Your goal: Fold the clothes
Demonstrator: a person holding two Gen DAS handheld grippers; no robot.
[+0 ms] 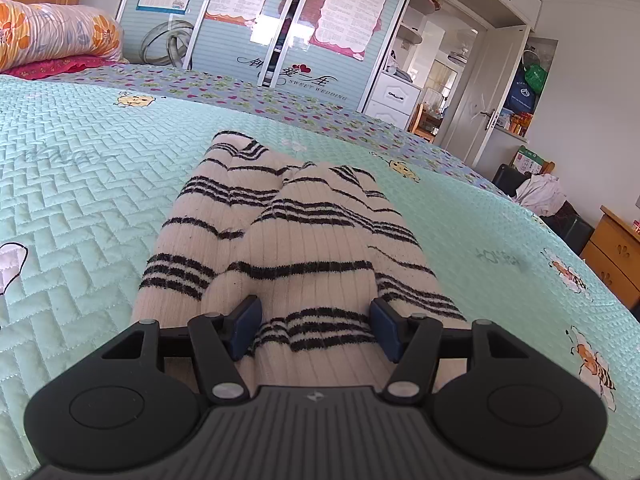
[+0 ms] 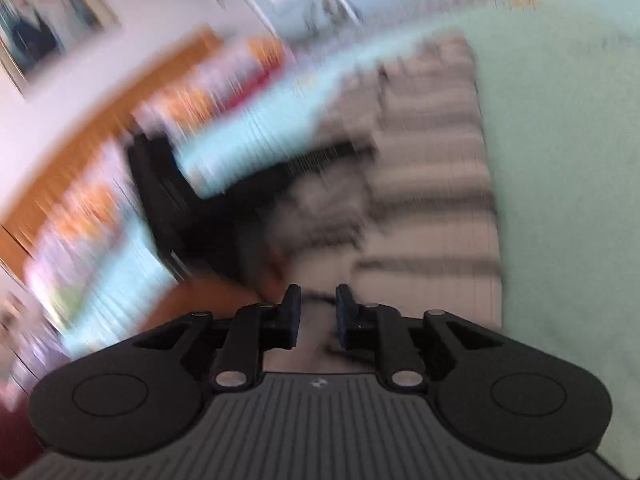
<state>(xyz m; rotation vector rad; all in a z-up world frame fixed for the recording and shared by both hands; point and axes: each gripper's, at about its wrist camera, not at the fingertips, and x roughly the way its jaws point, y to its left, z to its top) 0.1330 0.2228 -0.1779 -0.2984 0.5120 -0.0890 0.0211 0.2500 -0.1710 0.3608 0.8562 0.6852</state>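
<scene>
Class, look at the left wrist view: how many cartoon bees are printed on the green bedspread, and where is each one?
2 clear bees: one at the right edge of the bedspread, beside the striped sweater; one nearer the camera, lower right. More may be hidden or out of frame.

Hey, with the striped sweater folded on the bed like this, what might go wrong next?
1. The left gripper has open jaws straddling a thick bunch of the striped sweater; closing may catch only some layers, so the fold could slip apart.
2. The right gripper, jaws slightly parted, looks empty in a motion-blurred view; it might snag the sweater's near edge.
</scene>
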